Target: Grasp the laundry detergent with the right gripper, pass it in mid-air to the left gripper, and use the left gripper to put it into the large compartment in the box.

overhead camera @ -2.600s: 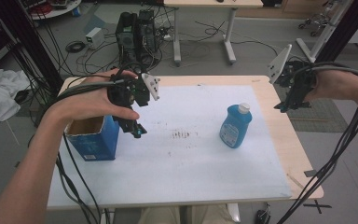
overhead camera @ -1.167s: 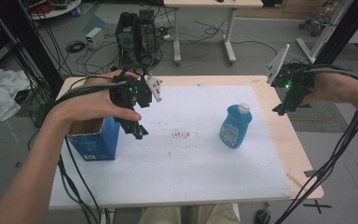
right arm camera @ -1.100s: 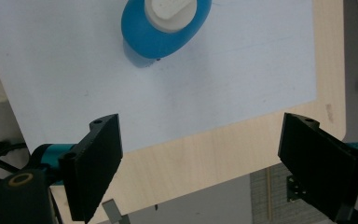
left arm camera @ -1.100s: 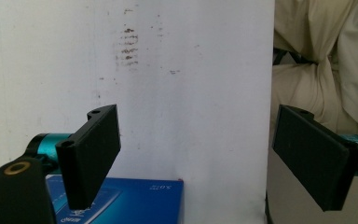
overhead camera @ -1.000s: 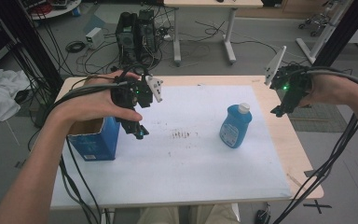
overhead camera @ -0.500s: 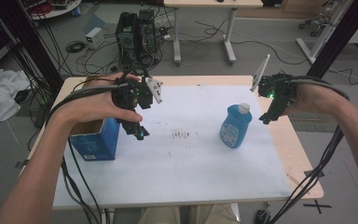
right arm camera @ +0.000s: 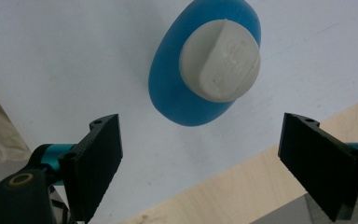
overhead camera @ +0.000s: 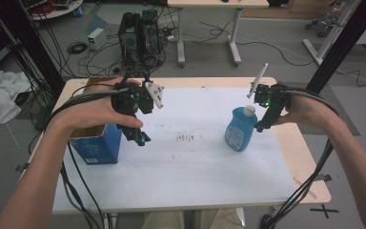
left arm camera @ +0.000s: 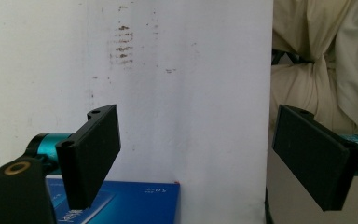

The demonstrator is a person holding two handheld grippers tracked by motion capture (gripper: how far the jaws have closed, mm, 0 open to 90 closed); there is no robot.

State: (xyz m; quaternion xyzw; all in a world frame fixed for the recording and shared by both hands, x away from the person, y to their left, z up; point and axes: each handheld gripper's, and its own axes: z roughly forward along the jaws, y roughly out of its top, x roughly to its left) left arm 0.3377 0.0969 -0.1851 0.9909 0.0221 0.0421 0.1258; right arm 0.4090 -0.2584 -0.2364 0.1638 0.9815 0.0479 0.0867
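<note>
A white sheet [overhead camera: 195, 162] is spread over the wooden table [overhead camera: 310, 176], with a patch of brown marks [overhead camera: 187, 138] seen near its centre. At the left, a blue carton [overhead camera: 95, 145] is stood on the sheet's left edge, and the left gripper [overhead camera: 140, 138] is held just to its right, above the sheet, by the person's left hand [overhead camera: 95, 112]. In the left gripper view its 2 black jaws are seen wide apart with nothing between them, the carton's blue top [left arm camera: 121, 203] lying below them and the stained sheet [left arm camera: 177, 93] beyond. At the right, a blue bottle [overhead camera: 238, 130] with a white cap [overhead camera: 249, 110] is stood upright on the sheet. The right gripper [overhead camera: 262, 125] is held just beside and above the bottle's cap, to its right. In the right gripper view the bottle [right arm camera: 186, 98] is looked down on from above, its cap [right arm camera: 220, 65] lying ahead of the 2 jaws, which are spread wide and are touching nothing. Farther off, computer towers [overhead camera: 140, 33] and cables are seen on the floor.
</note>
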